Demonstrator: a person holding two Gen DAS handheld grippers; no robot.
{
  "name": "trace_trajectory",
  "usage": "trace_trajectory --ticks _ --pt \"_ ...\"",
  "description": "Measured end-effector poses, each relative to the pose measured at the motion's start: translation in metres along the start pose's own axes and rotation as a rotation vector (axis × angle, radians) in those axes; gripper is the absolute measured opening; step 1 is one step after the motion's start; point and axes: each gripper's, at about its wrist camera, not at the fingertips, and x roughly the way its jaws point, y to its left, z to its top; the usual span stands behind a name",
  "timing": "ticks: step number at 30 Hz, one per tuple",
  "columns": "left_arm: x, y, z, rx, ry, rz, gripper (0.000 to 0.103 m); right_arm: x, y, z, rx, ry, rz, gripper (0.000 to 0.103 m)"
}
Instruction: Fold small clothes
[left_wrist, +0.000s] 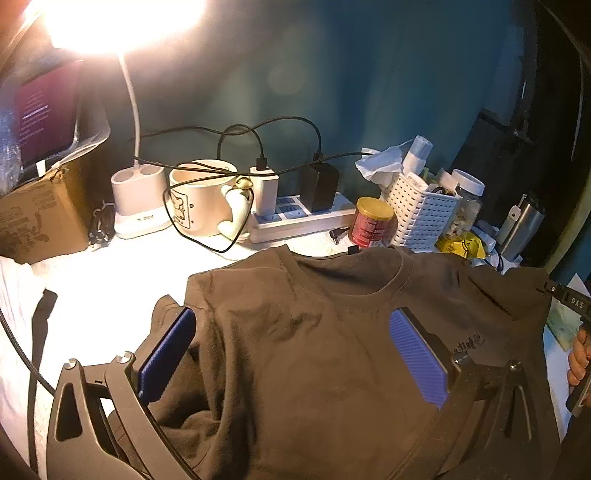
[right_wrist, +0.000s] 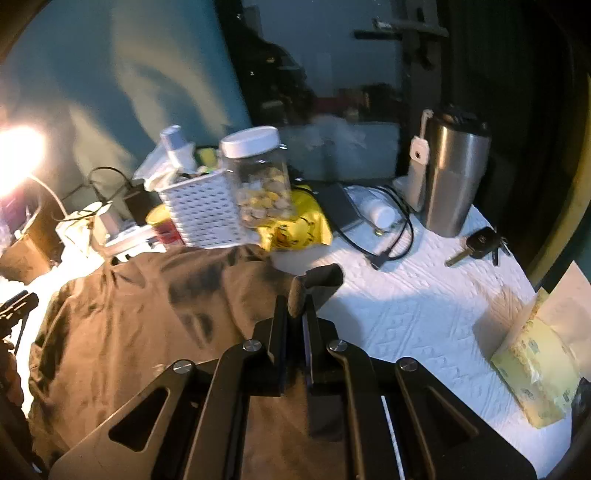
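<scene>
**Clearance: table**

Back edge blocked: box (left_wrist: 33, 218), lamp base (left_wrist: 138, 201), mug (left_wrist: 201, 197), power strip (left_wrist: 303, 218) w/ loose cables (left_wrist: 207, 236), can (left_wrist: 371, 221), basket (left_wrist: 421, 212), jar (right_wrist: 258, 177), flask (right_wrist: 454, 173). Shirt (left_wrist: 314, 350) covers centre. Open cloth (right_wrist: 417, 306) right of shirt; keys (right_wrist: 480, 245) and tissue pack (right_wrist: 535, 373) bound it. Bare strip left of shirt, strap (left_wrist: 40, 332) across it.

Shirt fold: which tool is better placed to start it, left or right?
Right, probably. The right tool is already shut on the shirt at its edge, so it could carry that side over. The left tool is open above the chest, gripping nothing.
</scene>
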Motion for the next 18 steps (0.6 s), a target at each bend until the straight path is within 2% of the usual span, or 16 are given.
trace_trajectory --ticks 8,12,18 --pt "-0.01 0.016 -0.014 -0.016 0.002 -0.013 0.103 -0.007 0.039 -0.01 -0.077 -0.01 -0.02 0.008" --pt "-0.012 0.022 -0.024 -0.007 0.024 -0.025 0.103 0.005 0.06 -0.023 -0.113 0.025 -0.02 0.008" --pt "-0.017 0.031 -0.033 -0.004 0.035 -0.034 0.103 0.024 0.085 -0.044 -0.123 0.106 0.027 0.008"
